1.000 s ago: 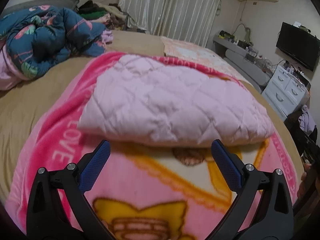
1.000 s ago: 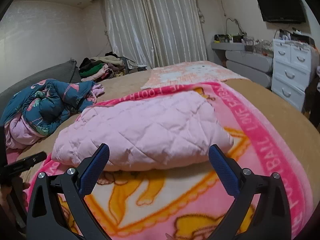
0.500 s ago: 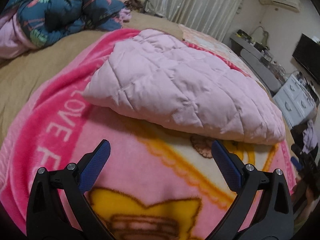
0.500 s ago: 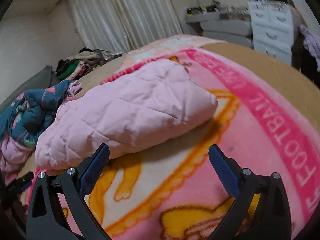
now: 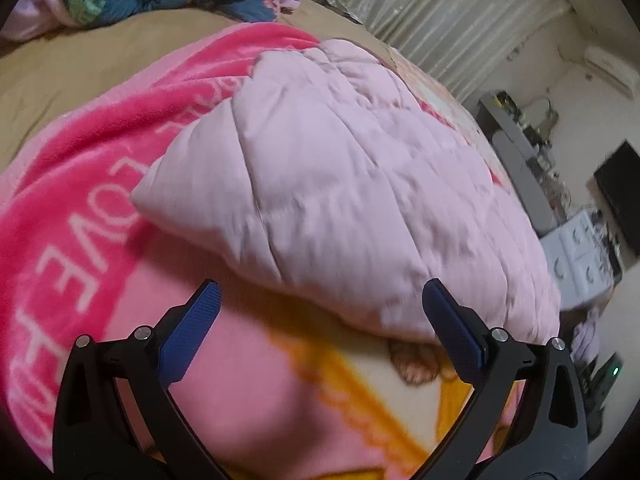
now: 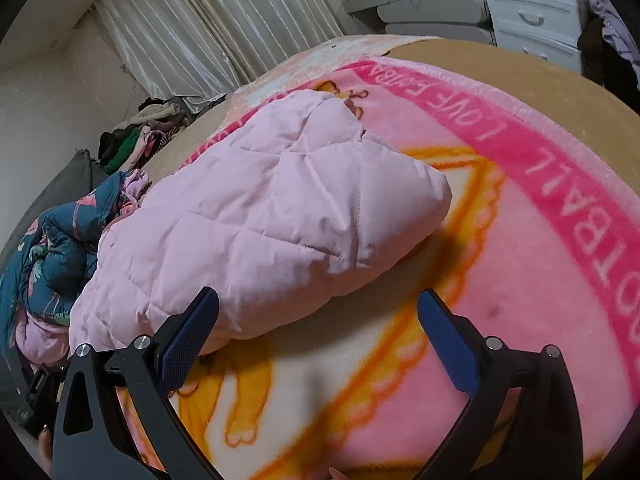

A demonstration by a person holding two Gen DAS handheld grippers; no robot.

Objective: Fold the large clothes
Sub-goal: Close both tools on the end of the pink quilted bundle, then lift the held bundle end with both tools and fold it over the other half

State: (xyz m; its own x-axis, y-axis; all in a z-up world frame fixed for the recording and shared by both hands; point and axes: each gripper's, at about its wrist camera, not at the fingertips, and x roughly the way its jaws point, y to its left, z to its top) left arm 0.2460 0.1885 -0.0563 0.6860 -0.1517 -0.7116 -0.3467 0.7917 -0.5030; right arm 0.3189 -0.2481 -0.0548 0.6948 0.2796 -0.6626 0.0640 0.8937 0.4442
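A pale pink quilted jacket (image 5: 344, 184) lies folded into a thick bundle on a pink cartoon blanket (image 5: 80, 200) spread over the bed. My left gripper (image 5: 320, 312) is open and empty, just short of the bundle's near edge, its right finger (image 5: 452, 328) close to the fabric. In the right wrist view the same jacket (image 6: 260, 232) lies ahead and to the left. My right gripper (image 6: 318, 320) is open and empty, its left finger (image 6: 188, 336) right at the bundle's near edge, on the blanket (image 6: 520, 280).
A blue floral quilt (image 6: 52, 248) is bunched at the far left of the bed. A pile of clothes (image 6: 136, 140) lies by the curtains. White drawers (image 6: 532, 8) and a television (image 5: 620, 196) stand beyond the bed's right side.
Both grippers have moved in toward the jacket and tilted, so the bundle looks larger and nearer. Both stayed open. The jacket has not moved.
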